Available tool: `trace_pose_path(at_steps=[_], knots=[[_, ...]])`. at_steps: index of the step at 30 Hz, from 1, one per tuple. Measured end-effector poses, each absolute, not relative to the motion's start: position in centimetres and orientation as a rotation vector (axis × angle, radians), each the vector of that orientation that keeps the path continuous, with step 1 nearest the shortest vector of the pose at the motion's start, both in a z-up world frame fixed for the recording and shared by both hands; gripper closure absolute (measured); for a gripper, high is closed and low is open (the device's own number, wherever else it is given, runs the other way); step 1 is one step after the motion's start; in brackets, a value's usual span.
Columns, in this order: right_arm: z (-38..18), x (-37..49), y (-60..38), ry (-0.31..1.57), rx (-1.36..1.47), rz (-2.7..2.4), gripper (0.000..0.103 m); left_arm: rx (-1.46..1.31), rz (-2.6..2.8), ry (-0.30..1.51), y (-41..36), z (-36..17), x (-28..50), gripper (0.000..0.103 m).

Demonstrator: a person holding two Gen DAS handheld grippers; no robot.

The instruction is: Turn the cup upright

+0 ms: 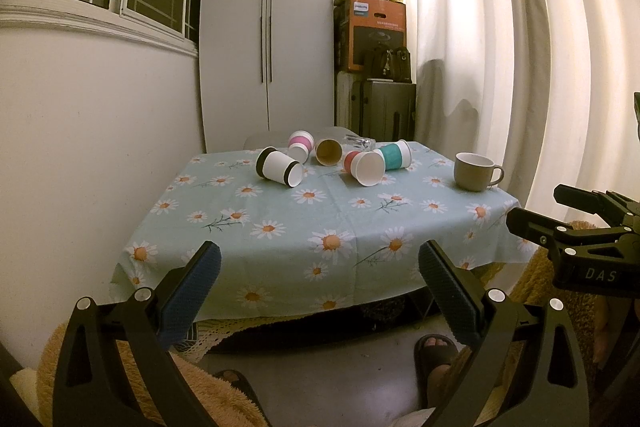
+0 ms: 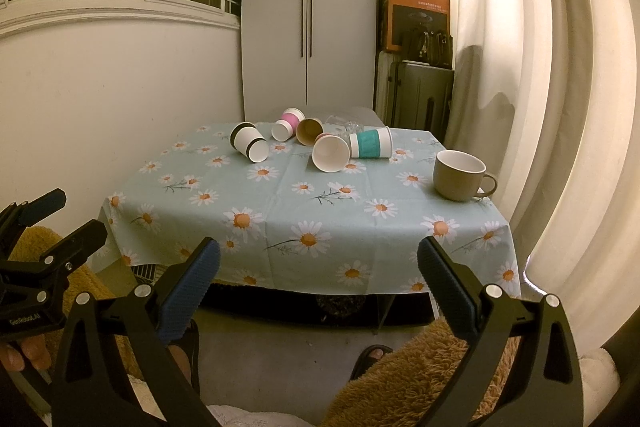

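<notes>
Several paper cups lie on their sides at the far end of the daisy tablecloth (image 1: pixel 280 239): a black-banded white cup (image 1: pixel 279 167) (image 2: pixel 249 142), a pink-banded one (image 1: pixel 300 146) (image 2: pixel 287 123), a brown one (image 1: pixel 328 151) (image 2: pixel 309 131), a red-banded one (image 1: pixel 364 167) (image 2: pixel 330 151) and a teal-banded one (image 1: pixel 396 155) (image 2: pixel 371 143). A clear glass (image 1: pixel 358 143) (image 2: pixel 348 125) lies behind them. A grey mug (image 1: pixel 474 171) (image 2: pixel 460 175) stands upright at the right. My left gripper (image 1: pixel 320 267) and right gripper (image 2: pixel 318 263) are open, empty, and short of the table's near edge.
A white wardrobe (image 1: pixel 268 27) stands behind the table, with stacked boxes and a suitcase (image 1: pixel 376 67) at its right. Curtains (image 1: pixel 520 47) hang along the right side. The wall (image 1: pixel 80 127) borders the table's left. The person's sandalled feet (image 1: pixel 434 351) rest on the floor below.
</notes>
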State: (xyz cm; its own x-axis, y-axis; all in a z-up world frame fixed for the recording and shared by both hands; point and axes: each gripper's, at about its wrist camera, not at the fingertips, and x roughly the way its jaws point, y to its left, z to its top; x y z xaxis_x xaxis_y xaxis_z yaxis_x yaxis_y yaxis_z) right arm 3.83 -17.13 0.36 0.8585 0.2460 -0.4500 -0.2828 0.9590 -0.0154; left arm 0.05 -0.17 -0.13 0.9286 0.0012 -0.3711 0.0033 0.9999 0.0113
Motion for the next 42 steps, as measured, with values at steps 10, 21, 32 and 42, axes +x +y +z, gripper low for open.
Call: trace_pose_path(at_steps=[10,21,32,42], knots=[[0.6,3.9,-17.0,0.463,-0.081,0.278,0.005,0.011,0.0,0.38,-0.2,-0.1,0.1,0.007],[0.9,6.1,-17.3,0.522,-0.055,0.34,0.005,-0.064,0.043,0.459,1.6,1.6,2.2,0.007],[4.1,16.0,-17.6,0.651,-0.005,0.387,0.005,-0.282,0.043,0.701,7.0,2.4,11.7,0.007],[3.7,28.6,-9.4,0.876,-0.258,0.608,0.005,-0.48,0.155,0.817,11.7,1.3,23.7,0.007]])
